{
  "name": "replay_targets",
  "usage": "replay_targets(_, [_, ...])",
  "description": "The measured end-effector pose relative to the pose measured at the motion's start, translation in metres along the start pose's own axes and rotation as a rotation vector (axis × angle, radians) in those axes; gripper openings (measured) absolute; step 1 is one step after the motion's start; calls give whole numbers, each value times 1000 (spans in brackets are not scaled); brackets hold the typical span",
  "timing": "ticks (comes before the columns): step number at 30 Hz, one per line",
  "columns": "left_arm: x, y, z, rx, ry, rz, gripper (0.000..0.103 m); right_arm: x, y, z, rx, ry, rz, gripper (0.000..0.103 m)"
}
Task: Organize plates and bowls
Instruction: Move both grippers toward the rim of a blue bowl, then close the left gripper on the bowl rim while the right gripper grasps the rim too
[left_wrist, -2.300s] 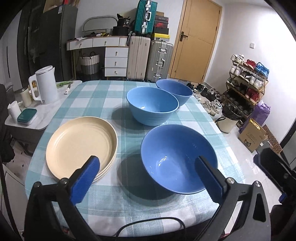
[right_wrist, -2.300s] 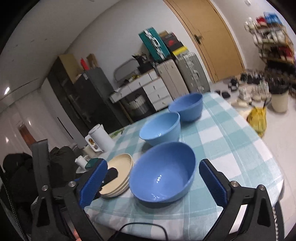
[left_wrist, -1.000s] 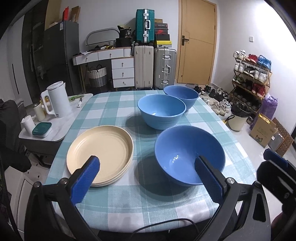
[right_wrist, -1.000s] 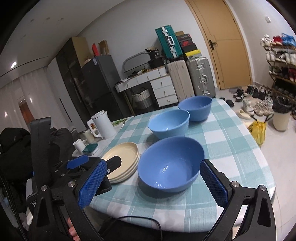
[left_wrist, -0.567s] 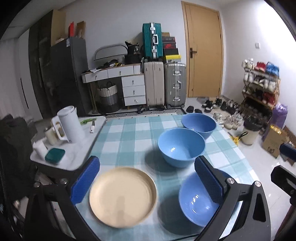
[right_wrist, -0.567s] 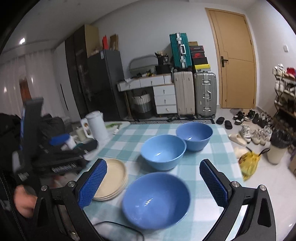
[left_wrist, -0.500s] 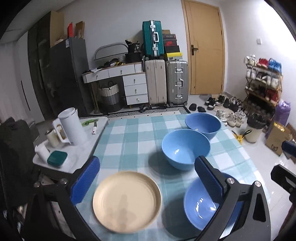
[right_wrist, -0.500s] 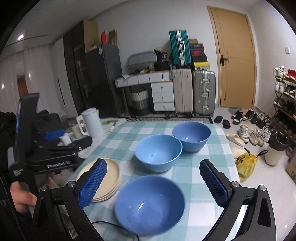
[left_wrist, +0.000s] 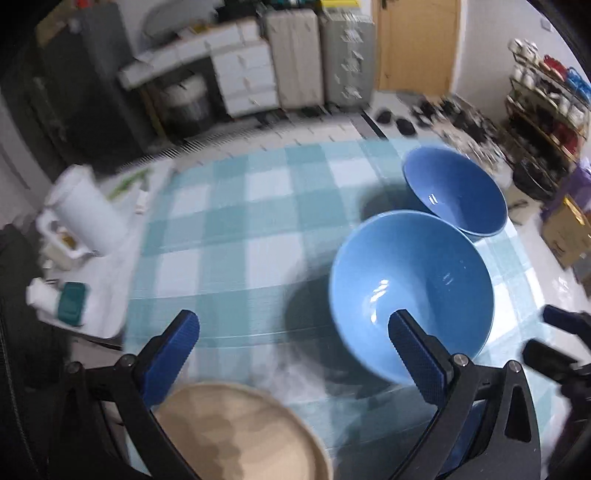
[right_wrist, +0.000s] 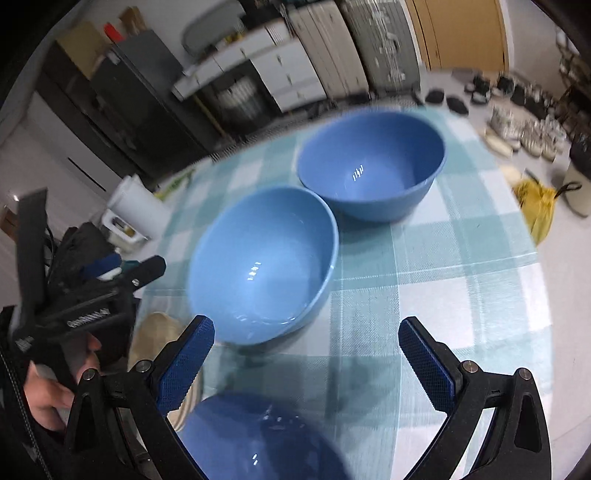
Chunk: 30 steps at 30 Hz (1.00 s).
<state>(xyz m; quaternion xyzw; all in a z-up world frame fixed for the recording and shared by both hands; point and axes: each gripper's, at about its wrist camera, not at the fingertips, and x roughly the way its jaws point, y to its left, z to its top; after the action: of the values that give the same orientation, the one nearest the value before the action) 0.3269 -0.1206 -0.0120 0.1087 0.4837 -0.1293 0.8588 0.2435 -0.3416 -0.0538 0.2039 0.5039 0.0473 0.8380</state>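
Three blue bowls and a beige plate stack sit on the checked table, and neither gripper holds anything. The left gripper hangs above the near edge with jaws spread wide and empty; the right gripper is likewise wide open and empty.

Nearest, the plates lie under the left gripper's left finger, and the near bowl sits low under the right gripper's left finger. Ahead, the middle bowl lies forward and left of the right jaws; in the left view it touches the right finger's line. The far bowl sits just behind it, nearly touching.

My read: nesting bowls comes next, and the right hand seems better placed. Round rims give no long axis. Open cloth lies to the left; the table's right edge is close beside the bowls.
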Motion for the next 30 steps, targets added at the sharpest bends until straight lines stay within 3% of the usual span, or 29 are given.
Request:
replay_targets(2, [21, -4, 10, 2, 57, -53, 103, 16, -5, 8, 9, 23, -11, 102])
replay_targets(7, [60, -9, 24, 13, 147, -38, 103, 39, -3, 21, -31, 53, -19, 102])
replay_targets(15, [87, -15, 32, 44, 184, -81, 97, 59, -12, 38, 17, 78, 0, 102])
replay_targets(18, [89, -14, 34, 52, 175, -89, 85, 65, -16, 43, 28, 84, 3, 100])
replay_targets(20, [91, -13, 35, 44, 181, -110, 73, 68, -17, 43, 31, 97, 16, 91])
replay_targets(21, [92, -12, 35, 39, 184, -121, 67, 70, -18, 43, 36, 105, 28, 81])
replay_targets(23, [94, -11, 35, 41, 197, -141, 50, 74, -18, 43, 43, 127, 36, 73])
replay_targets(25, [96, -9, 34, 34, 210, -158, 43, 75, -15, 43, 43, 128, 33, 67])
replay_targets(28, [94, -2, 33, -11, 207, -185, 32, 74, -12, 43, 27, 124, 13, 67])
replay_targets(30, [92, -6, 31, 17, 209, -175, 28, 72, -10, 43, 18, 118, 7, 65])
